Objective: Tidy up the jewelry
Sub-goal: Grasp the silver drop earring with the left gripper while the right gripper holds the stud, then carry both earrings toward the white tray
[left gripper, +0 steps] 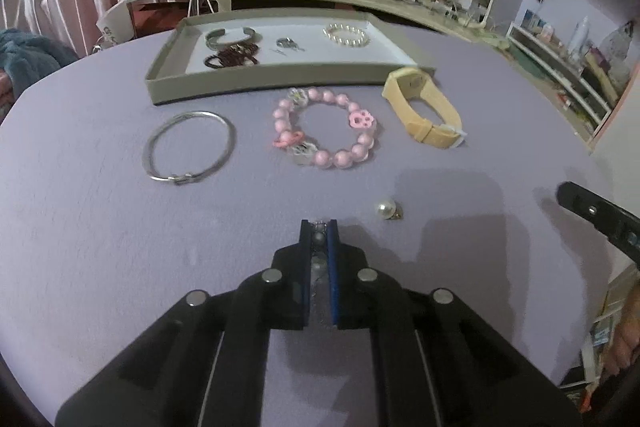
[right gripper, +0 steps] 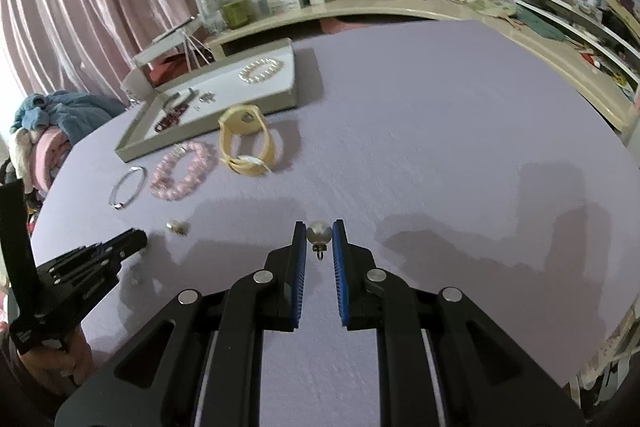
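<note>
Lilac tabletop [left gripper: 100,227]: left tongs [left gripper: 319,227] pinch a small beaded piece [left gripper: 319,239]; right tongs [right gripper: 319,227] clamp pearl earring [right gripper: 319,233]. Second pearl [left gripper: 385,209], pink bracelet [left gripper: 326,133] at 12 o'clock, before tray [left gripper: 256,83].

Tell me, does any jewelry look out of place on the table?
Yes. The yellow watch stands on its edge, leaning against the tray wall. One pearl earring lies alone on the cloth, far from the tray. Nothing looks broken.
</note>
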`<state>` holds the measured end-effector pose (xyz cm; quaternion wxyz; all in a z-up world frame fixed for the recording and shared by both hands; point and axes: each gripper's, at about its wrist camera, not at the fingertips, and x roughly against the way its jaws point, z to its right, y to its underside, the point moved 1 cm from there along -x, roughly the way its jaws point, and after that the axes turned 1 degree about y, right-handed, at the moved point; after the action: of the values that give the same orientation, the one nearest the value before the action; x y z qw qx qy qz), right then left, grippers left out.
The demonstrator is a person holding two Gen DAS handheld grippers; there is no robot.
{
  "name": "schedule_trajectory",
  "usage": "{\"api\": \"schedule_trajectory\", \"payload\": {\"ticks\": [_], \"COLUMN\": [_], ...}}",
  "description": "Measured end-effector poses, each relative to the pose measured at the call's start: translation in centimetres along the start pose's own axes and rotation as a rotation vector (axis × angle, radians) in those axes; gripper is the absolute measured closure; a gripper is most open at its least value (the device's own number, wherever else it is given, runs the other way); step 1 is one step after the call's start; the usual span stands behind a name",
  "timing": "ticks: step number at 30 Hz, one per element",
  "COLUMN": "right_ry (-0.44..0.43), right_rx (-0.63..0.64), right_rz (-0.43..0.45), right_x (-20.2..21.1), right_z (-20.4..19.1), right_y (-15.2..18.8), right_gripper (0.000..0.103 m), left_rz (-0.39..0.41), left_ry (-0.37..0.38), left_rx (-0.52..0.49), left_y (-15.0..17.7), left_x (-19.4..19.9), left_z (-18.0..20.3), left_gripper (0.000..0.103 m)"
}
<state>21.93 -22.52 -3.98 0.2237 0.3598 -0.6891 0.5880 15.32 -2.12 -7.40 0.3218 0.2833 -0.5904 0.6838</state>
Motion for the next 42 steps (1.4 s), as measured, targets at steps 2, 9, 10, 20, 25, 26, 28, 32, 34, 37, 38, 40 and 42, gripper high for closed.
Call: {"api": "schedule_trajectory", "payload": {"ticks": [2, 9, 10, 20, 25, 26, 28, 32, 34, 37, 38, 40, 42], "right_ry": [-0.017, -0.101, -0.110, -0.184, -0.198, -0.198, -0.199, -0.196, -0.191, -0.182, -0.181, -0.171, -0.164], "right_rx": [0.007, 0.041, 0.047, 0.108, 0.119, 0.119, 0.119, 0.125, 0.130, 0.140, 0.144, 0.160, 0.170], "right_rz": [0.018, 0.102, 0.112, 0.201, 0.211, 0.210, 0.204, 0.198, 0.205, 0.221, 0.224, 0.229, 0.222], "right_x": [0.2, 1.5, 1.7, 2.3, 1.9, 1.8, 1.4, 0.9, 0.7, 0.4, 0.2, -0.5, -1.6], "right_z": [-0.5, -3.0, -3.4, -6.4, -7.1, -7.2, -7.4, -7.6, -7.8, -8.1, -8.2, -8.6, -9.1], "right_y": [-0.6, -3.8, -4.2, -8.4, -9.1, -9.2, -9.3, -9.6, -10.2, -11.3, -11.8, -12.7, -13.6], "right_gripper": [0.089, 0.089, 0.089, 0.089, 0.089, 0.089, 0.089, 0.089, 0.089, 0.089, 0.089, 0.089, 0.089], "left_rz": [0.042, 0.215, 0.230, 0.343, 0.363, 0.364, 0.363, 0.355, 0.351, 0.352, 0.352, 0.350, 0.346], "left_ry": [0.017, 0.037, 0.035, 0.030, 0.014, 0.013, 0.016, 0.017, 0.023, 0.032, 0.035, 0.043, 0.050], "left_rx": [0.017, 0.041, 0.047, 0.097, 0.097, 0.097, 0.098, 0.100, 0.099, 0.089, 0.088, 0.084, 0.080], "left_y": [-0.7, -5.4, -6.0, -11.3, -12.3, -12.4, -12.4, -13.3, -14.1, -15.3, -15.7, -16.7, -17.7], "left_x": [2.1, 9.5, 10.1, 15.5, 16.1, 16.1, 16.1, 15.7, 15.4, 14.9, 14.5, 13.9, 13.1], "left_z": [-0.8, -2.3, -2.4, -4.5, -4.9, -5.0, -5.0, -5.3, -5.4, -5.4, -5.3, -5.3, -5.2], "left_gripper": [0.096, 0.096, 0.096, 0.096, 0.096, 0.096, 0.096, 0.096, 0.096, 0.096, 0.096, 0.096, 0.096]}}
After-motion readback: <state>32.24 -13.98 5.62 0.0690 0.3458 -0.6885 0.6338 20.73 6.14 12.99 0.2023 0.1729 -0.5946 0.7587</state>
